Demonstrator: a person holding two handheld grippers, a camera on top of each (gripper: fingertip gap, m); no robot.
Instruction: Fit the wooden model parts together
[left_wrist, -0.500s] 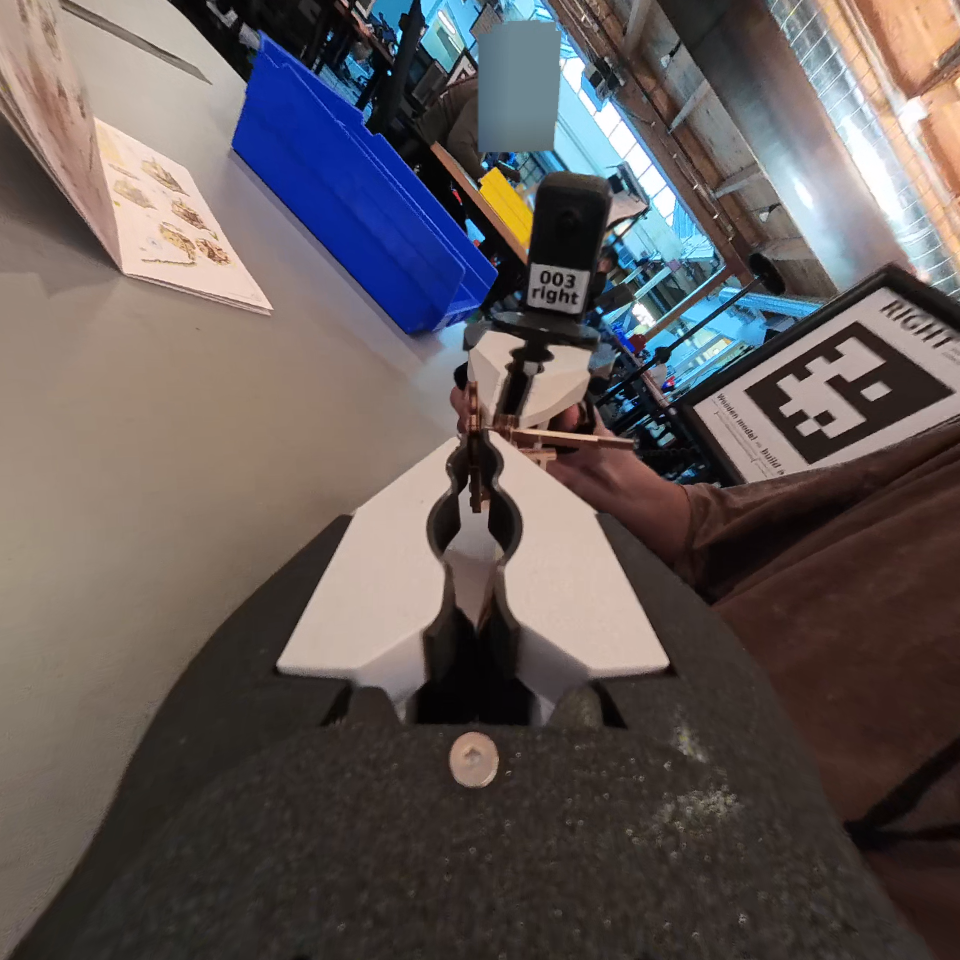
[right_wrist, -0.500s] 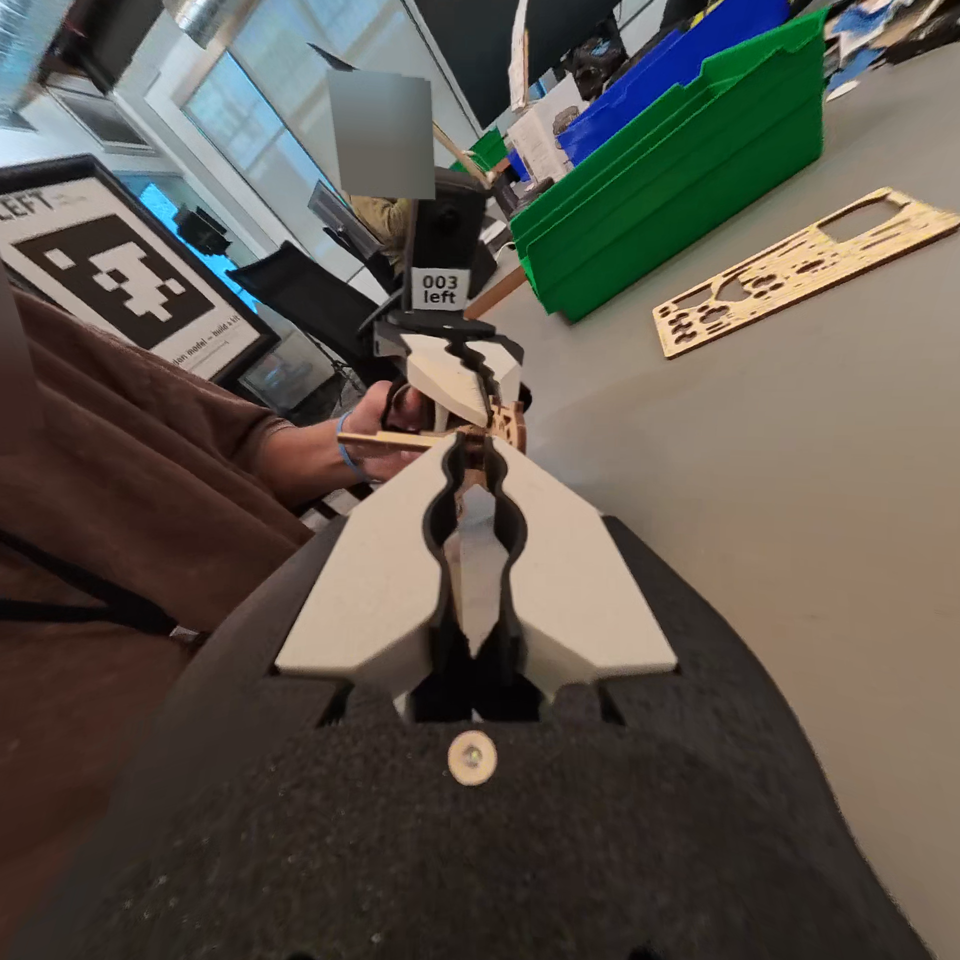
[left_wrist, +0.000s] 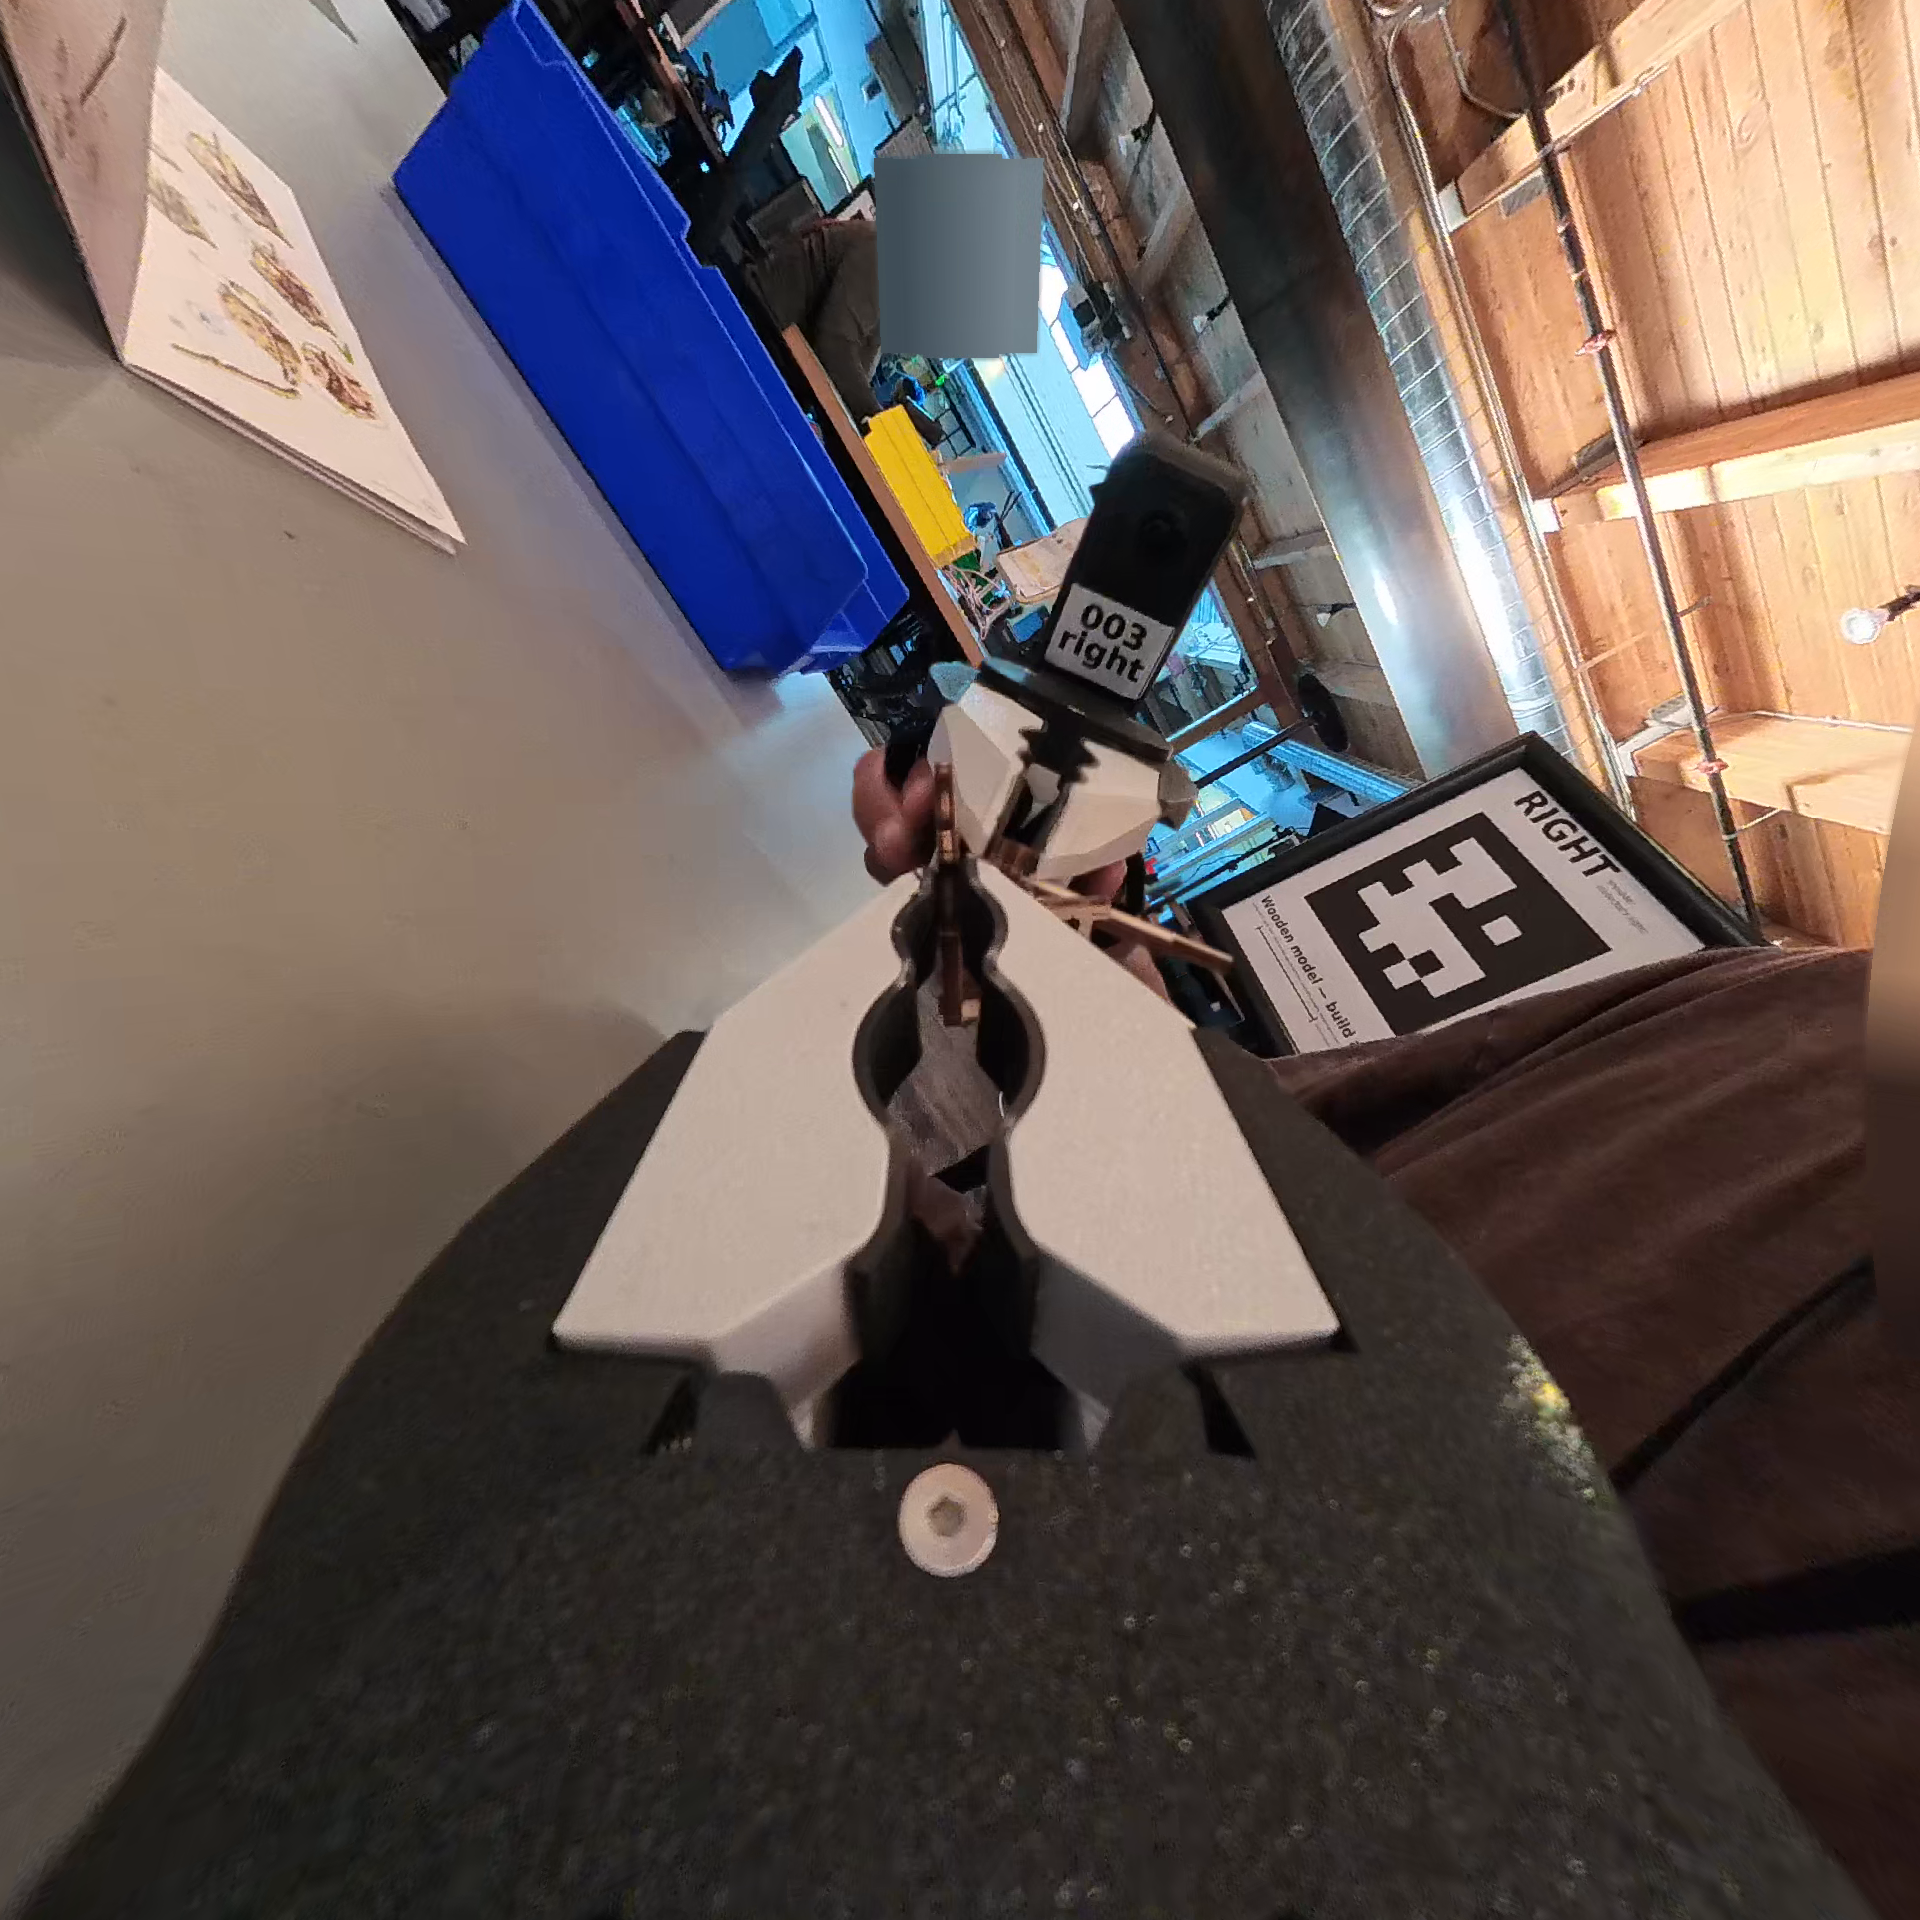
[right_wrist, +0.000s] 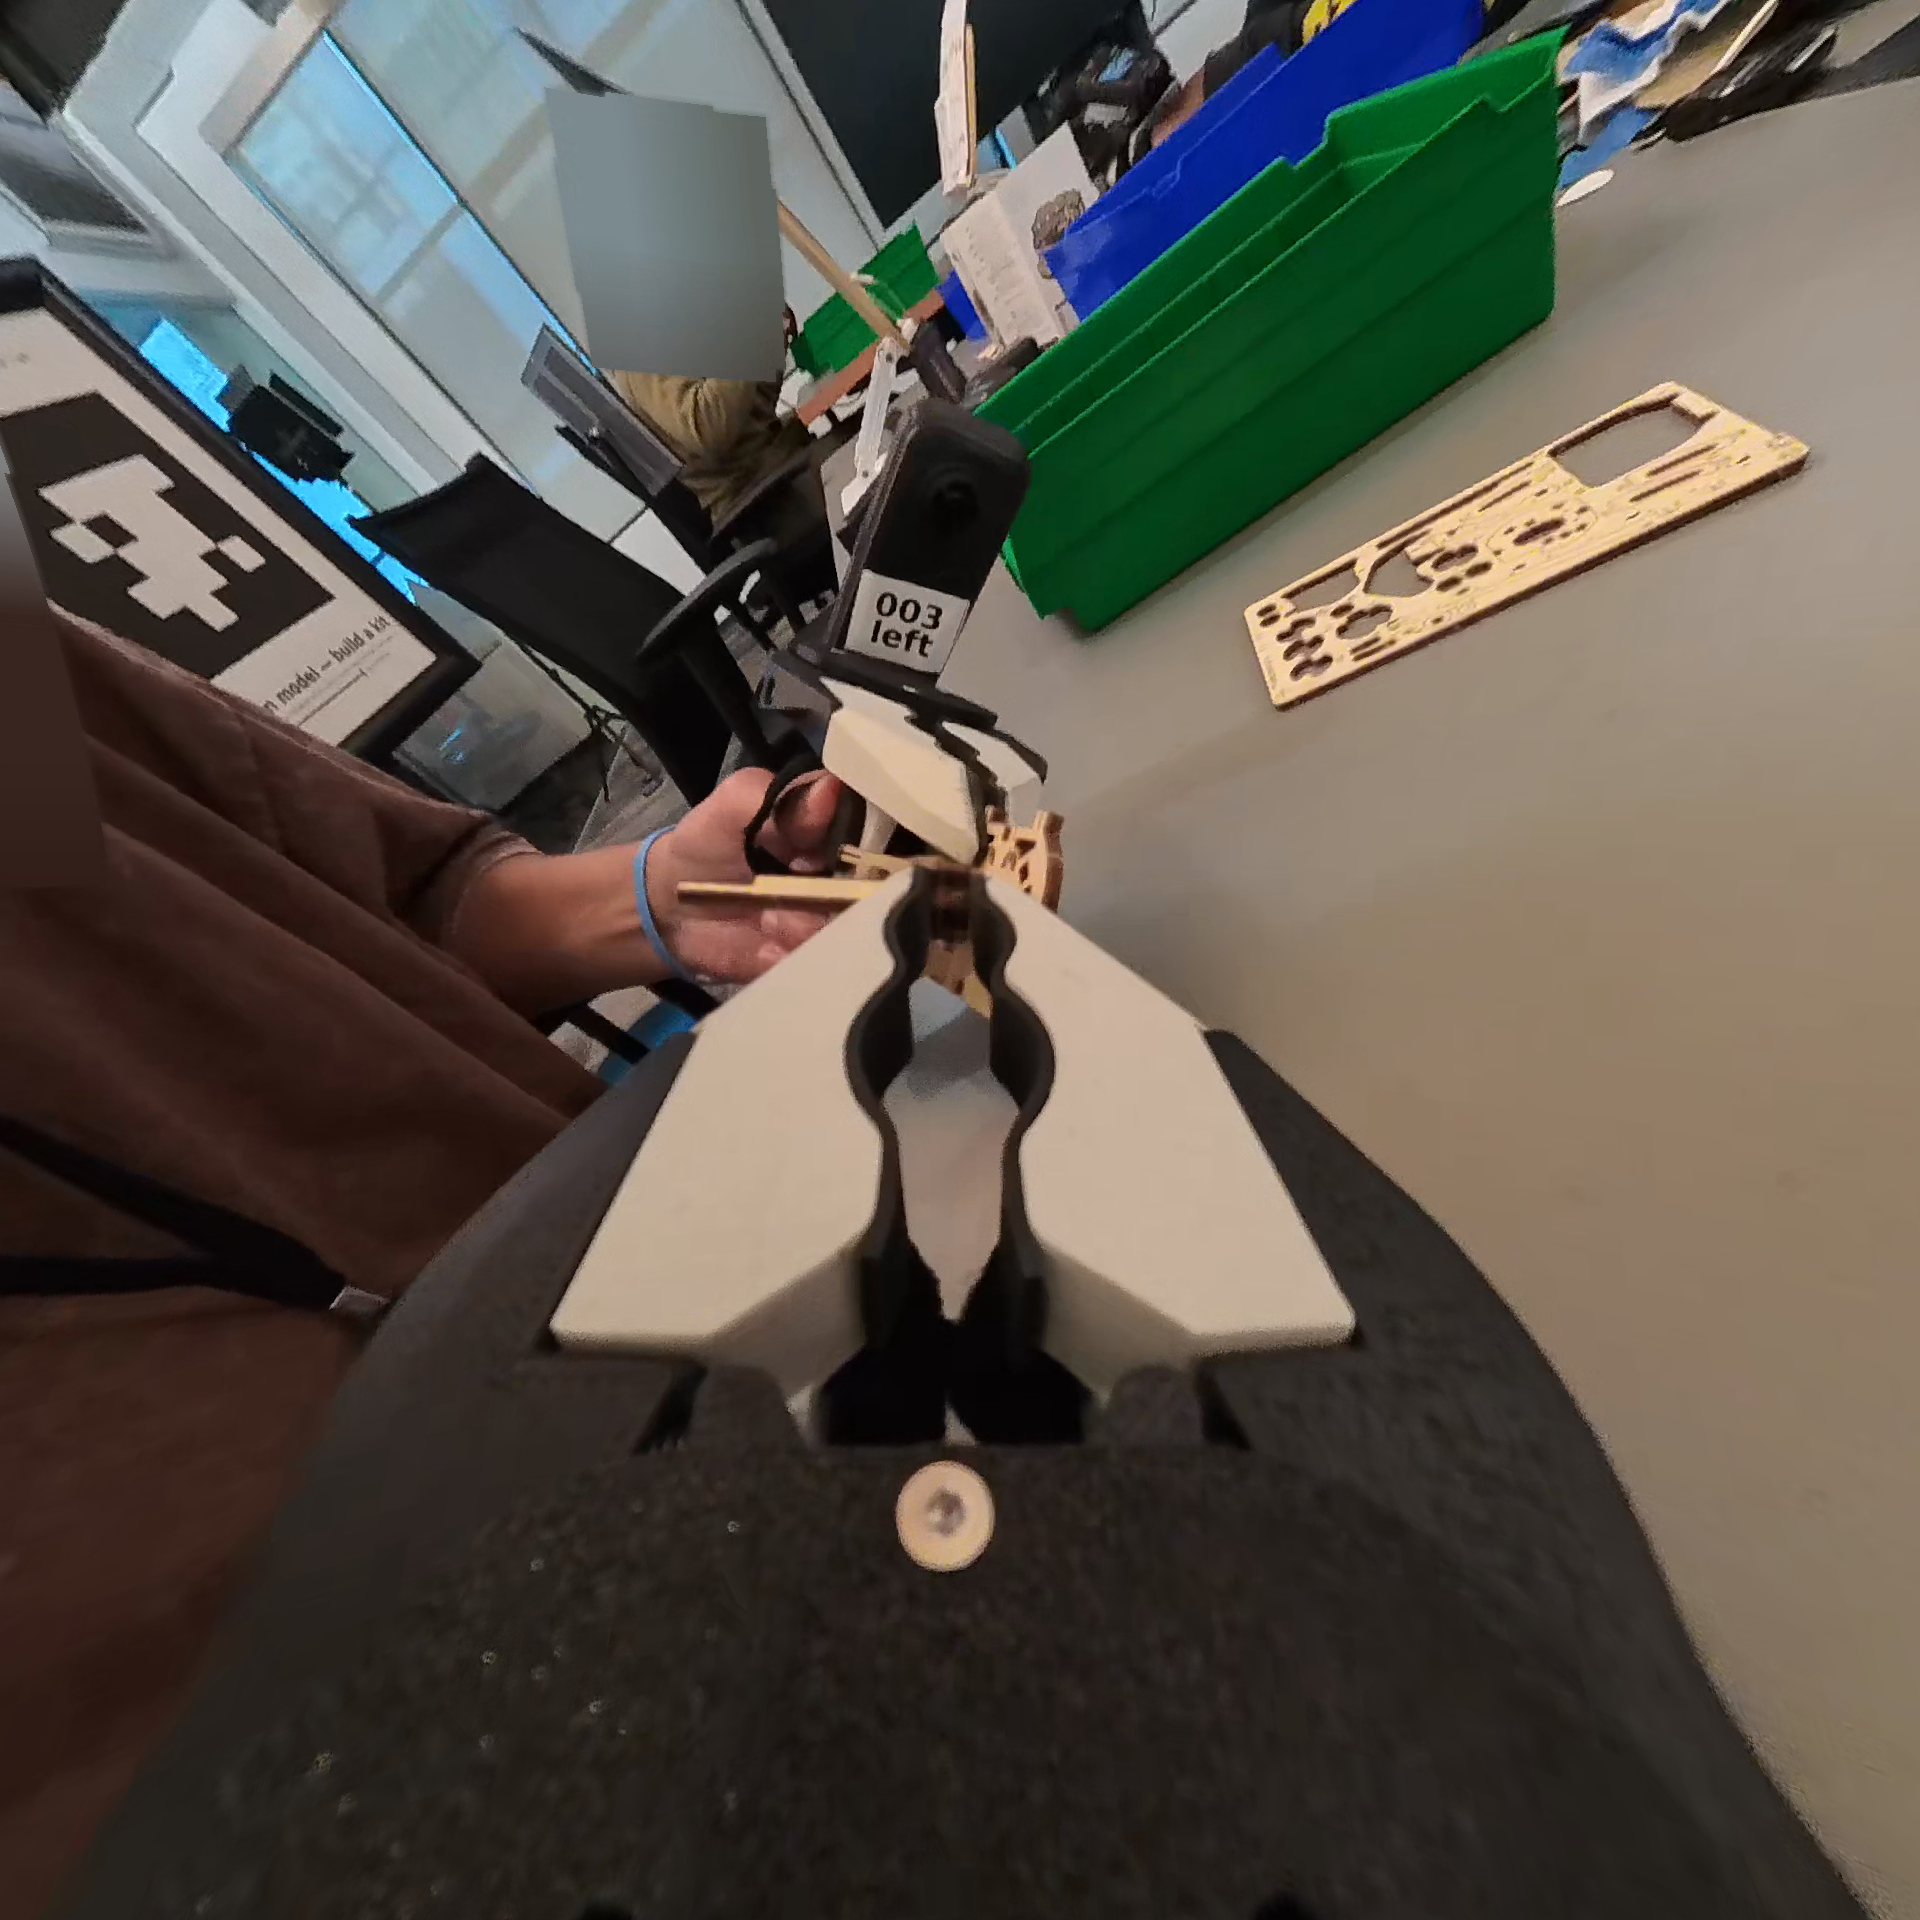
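In the left wrist view my left gripper (left_wrist: 948, 883) is shut on a flat wooden piece (left_wrist: 951, 966), seen edge-on between the white fingers. My right gripper (left_wrist: 1013, 847) faces it tip to tip, with thin wooden slats (left_wrist: 1132, 928) sticking out beside it. In the right wrist view my right gripper (right_wrist: 951, 883) is shut on a pale wooden part (right_wrist: 951, 961). The left gripper (right_wrist: 971, 847) meets it from the far side and holds a cut-out wooden piece (right_wrist: 1029, 857). A wooden slat (right_wrist: 769, 889) juts left. The parts touch; the joint itself is hidden by the fingers.
Grey table (right_wrist: 1558, 1039) under both grippers. A punched-out wooden sheet (right_wrist: 1507, 540) and a green bin (right_wrist: 1299, 343) lie at the far right. A blue bin (left_wrist: 644, 343) and an open instruction booklet (left_wrist: 260, 301) lie at the left. A framed marker sign (left_wrist: 1455, 914) stands behind. The grippers are tip to tip, or close to it.
Both grippers have rolled and tilted while staying tip to tip with the wooden parts held. In each view the opposite gripper now leans to the right.
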